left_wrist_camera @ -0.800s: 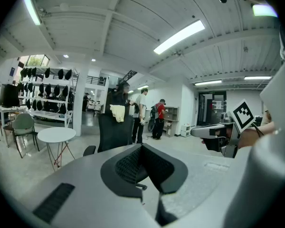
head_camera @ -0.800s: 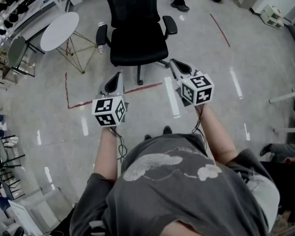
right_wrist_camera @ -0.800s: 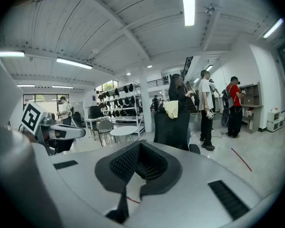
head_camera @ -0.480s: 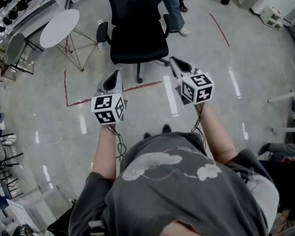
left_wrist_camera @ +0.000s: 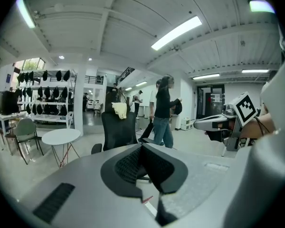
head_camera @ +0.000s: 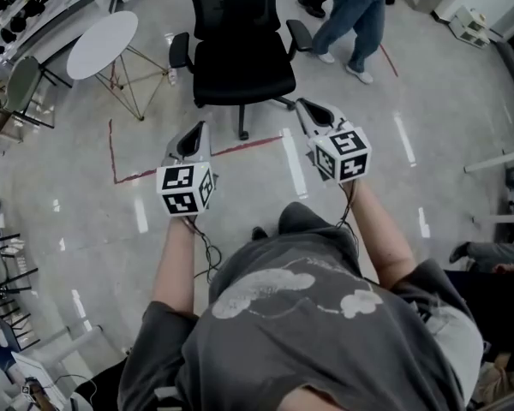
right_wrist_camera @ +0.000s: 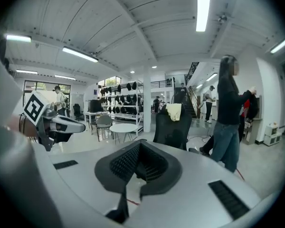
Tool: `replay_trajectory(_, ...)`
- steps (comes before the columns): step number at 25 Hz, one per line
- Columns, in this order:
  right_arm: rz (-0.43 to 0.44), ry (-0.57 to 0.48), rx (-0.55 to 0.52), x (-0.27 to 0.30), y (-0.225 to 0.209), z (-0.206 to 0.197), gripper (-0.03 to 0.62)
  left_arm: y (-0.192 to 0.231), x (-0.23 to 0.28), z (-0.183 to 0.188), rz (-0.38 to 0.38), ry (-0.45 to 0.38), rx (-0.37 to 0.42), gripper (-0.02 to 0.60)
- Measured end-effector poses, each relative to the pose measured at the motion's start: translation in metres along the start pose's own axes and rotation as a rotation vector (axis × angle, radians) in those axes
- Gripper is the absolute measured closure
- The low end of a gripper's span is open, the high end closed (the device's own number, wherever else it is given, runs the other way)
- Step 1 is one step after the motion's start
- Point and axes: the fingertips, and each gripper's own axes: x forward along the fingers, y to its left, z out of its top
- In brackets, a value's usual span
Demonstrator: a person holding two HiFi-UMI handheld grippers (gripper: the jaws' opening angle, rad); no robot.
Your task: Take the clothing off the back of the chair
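A black office chair (head_camera: 240,54) stands on the floor ahead of me, its seat turned towards me. A pale yellow piece of clothing (left_wrist_camera: 119,110) hangs over the top of its backrest; the right gripper view shows the clothing (right_wrist_camera: 174,111) too, while the head view cuts it off. My left gripper (head_camera: 194,135) and right gripper (head_camera: 307,110) are held side by side, short of the chair's seat and well away from the clothing. Both have their jaws together with nothing between them. The left gripper (left_wrist_camera: 142,148) and the right gripper (right_wrist_camera: 140,148) both point at the chair.
A round white table (head_camera: 103,45) on thin legs stands left of the chair, with a green chair (head_camera: 26,88) further left. A person in jeans (head_camera: 355,15) walks behind the chair on the right. Red tape lines (head_camera: 180,168) mark the floor. Shelves of dark hats (left_wrist_camera: 47,94) line the far wall.
The person behind the chair has walked from the middle to the right. Both grippers keep nearly the same place and stay shut.
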Motion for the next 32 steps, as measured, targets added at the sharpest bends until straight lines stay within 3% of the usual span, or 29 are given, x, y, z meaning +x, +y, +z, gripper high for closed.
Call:
replay_trajectory(4,0.047,-0.011,0.077,0.009,0.009,0.001,0.603,0.010,0.003,-0.001,-0.015,-0.006,-0.021,0.581)
replay_trajectory(10,0.039,-0.019,0.113,0.031,-0.007,-0.002,0.603,0.017,0.025,-0.011,0.003,0.014,-0.098,0.581)
replay_trajectory(14,0.042,-0.013,0.155,0.062,-0.025,-0.005,0.603,0.025,0.049,-0.012,-0.006,0.031,-0.086,0.581)
replay_trajectory(21,0.058,-0.011,0.172,0.150,-0.081,0.003,0.603,0.063,0.131,0.004,0.015,0.051,-0.065,0.581)
replay_trajectory(32,0.097,-0.002,0.214,0.262,-0.190,0.038,0.603,0.109,0.260,0.059,0.096,0.058,-0.056,0.581)
